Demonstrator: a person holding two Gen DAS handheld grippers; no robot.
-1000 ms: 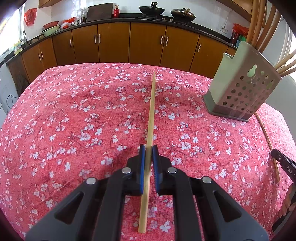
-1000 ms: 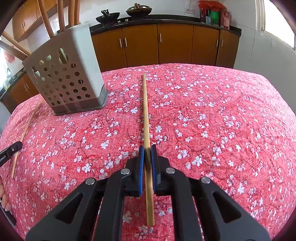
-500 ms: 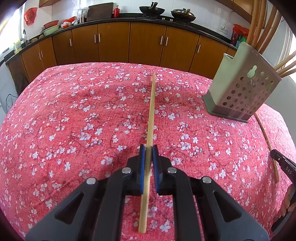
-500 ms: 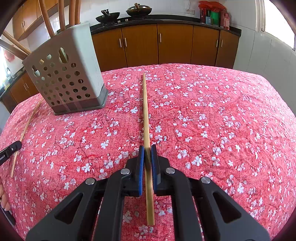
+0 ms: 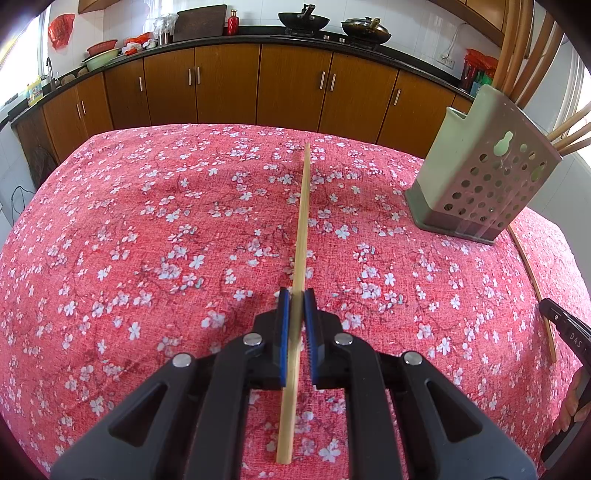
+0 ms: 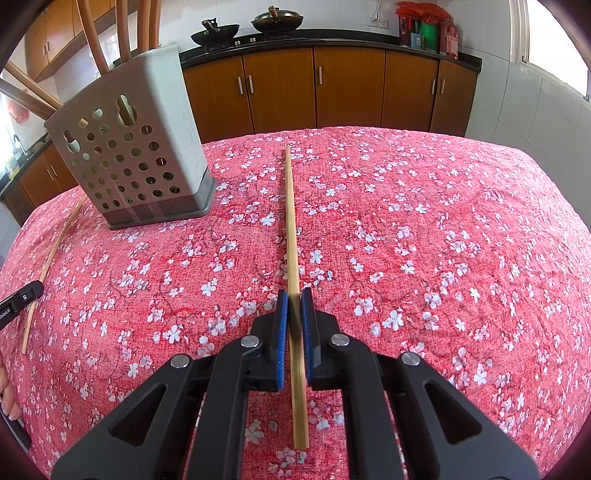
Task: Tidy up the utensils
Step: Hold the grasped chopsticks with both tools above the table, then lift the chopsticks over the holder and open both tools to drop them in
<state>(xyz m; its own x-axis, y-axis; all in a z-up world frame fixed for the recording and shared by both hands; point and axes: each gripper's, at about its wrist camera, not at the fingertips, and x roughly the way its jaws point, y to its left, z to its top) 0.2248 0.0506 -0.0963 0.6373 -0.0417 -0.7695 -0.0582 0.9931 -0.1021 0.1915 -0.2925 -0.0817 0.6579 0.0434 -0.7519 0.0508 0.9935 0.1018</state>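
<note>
Gripping one chopstick per tool, above the table

Left tool (image 5: pixel 295 295): blue pads (image 5: pixel 283 328) are closed on a pale wooden chopstick (image 5: pixel 301 236), clamped toward its thick end. The thick end sticks out behind the pads; the long part is pointed forward over the red floral tablecloth (image 5: pixel 147 240). Whether the far tip touches the cloth cannot be told.

Right tool (image 6: pixel 294 295): same state. Its pads (image 6: pixel 282 325) are closed on a second chopstick (image 6: pixel 291 221), also held toward the thick end, with the shaft running straight ahead over the tablecloth (image 6: pixel 443 240).

Utensil holder: a grey perforated box is seen standing upright on the table, at the right in the left view (image 5: pixel 480 184) and at the left in the right view (image 6: pixel 136 147). It is placed between the two tools. Several wooden handles (image 6: pixel 123 29) are seen sticking out of its top, some leaned outward. Both held chopsticks are well apart from it.

Loose chopstick: one more is laid flat on the cloth, just beside the holder's base on the near side (image 5: pixel 532 280) / (image 6: pixel 51 254). In each view the other tool's black body is seen at the frame edge, overlapping this stick's near end (image 6: pixel 18 299).

Background: brown cabinets (image 5: pixel 288 85) are lined along the far wall, with two woks (image 6: pixel 236 27) set on the dark countertop.
</note>
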